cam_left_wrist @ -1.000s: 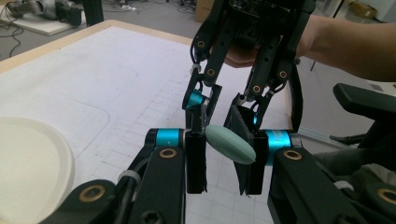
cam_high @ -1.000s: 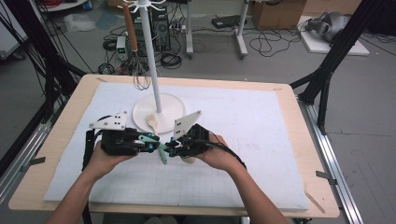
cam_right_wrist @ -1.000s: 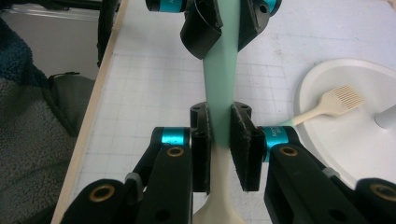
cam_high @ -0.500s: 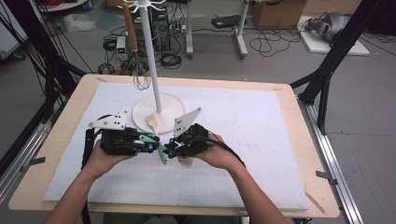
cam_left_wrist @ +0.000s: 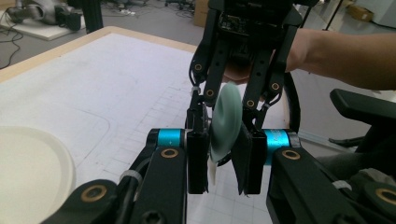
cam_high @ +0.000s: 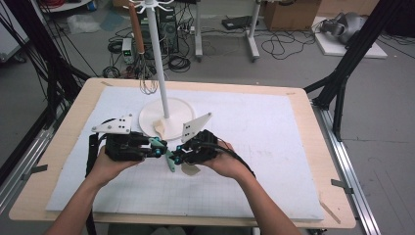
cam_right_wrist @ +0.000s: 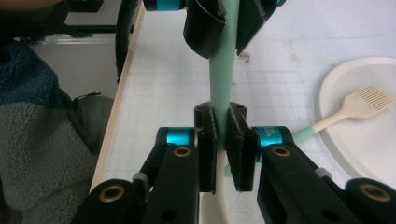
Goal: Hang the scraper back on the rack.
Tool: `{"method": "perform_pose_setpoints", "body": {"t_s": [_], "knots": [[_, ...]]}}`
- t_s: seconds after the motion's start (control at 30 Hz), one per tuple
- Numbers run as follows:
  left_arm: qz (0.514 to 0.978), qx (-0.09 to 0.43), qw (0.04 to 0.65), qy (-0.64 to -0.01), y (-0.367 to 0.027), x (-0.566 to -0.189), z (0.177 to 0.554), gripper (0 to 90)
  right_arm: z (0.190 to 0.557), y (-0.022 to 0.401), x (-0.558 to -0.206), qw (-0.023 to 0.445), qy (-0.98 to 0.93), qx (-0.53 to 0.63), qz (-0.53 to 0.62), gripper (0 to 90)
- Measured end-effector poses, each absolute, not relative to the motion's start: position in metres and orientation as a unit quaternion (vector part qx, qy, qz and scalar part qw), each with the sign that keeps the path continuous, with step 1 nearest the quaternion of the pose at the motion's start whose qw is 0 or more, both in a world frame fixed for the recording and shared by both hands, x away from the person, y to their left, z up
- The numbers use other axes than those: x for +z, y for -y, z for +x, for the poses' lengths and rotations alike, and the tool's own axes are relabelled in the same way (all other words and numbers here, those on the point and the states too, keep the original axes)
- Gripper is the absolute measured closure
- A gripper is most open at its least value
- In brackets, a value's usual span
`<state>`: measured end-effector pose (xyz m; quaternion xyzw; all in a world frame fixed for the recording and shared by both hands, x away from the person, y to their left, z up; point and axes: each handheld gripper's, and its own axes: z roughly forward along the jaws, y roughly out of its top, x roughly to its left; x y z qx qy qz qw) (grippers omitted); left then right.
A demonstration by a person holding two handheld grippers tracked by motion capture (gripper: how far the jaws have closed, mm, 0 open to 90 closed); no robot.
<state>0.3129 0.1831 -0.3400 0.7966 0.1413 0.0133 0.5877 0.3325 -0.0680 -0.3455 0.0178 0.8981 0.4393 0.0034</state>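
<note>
Now both grippers' fingers point(cam_right_wrist: 207, 140) tight on the green-handled utensil point(cam_right_wrist: 219, 70)

Even, diffuse overhead light keeps the high view bright, with the white surface point(cam_high: 274, 147) nearly washed out and only faint, soft shadows beneath the hands, though the picture is grainy and soft in detail. In the left gripper view the close mint-green handle point(cam_left_wrist: 225, 119) is blurred. The right gripper view is dimmer at its left edge, and its far background is soft.
</note>
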Motion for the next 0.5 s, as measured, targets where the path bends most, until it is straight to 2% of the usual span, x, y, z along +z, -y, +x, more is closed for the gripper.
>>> {"method": "perform_pose_setpoints", "body": {"t_s": [0.13,0.27,0.43,0.5], "knots": [[0.793,0.011,0.592,-0.14,-0.1831,-0.3397,0.3129,81.0,0.3325,0.0678,-0.3457,0.005,-0.894,0.448,0.022,84.1],[0.795,0.007,0.591,-0.134,-0.1834,-0.3391,0.313,81.7,0.3326,0.0678,-0.3456,0.004,-0.893,0.45,0.018,83.7],[0.794,0.0,0.594,-0.131,-0.1833,-0.3377,0.3124,81.9,0.3304,0.0663,-0.3479,-0.013,-0.896,0.443,0.019,78.2],[0.793,0.003,0.595,-0.129,-0.1847,-0.3358,0.3123,81.9,0.3306,0.0658,-0.3504,-0.014,-0.898,0.439,0.02,79.1]]}}
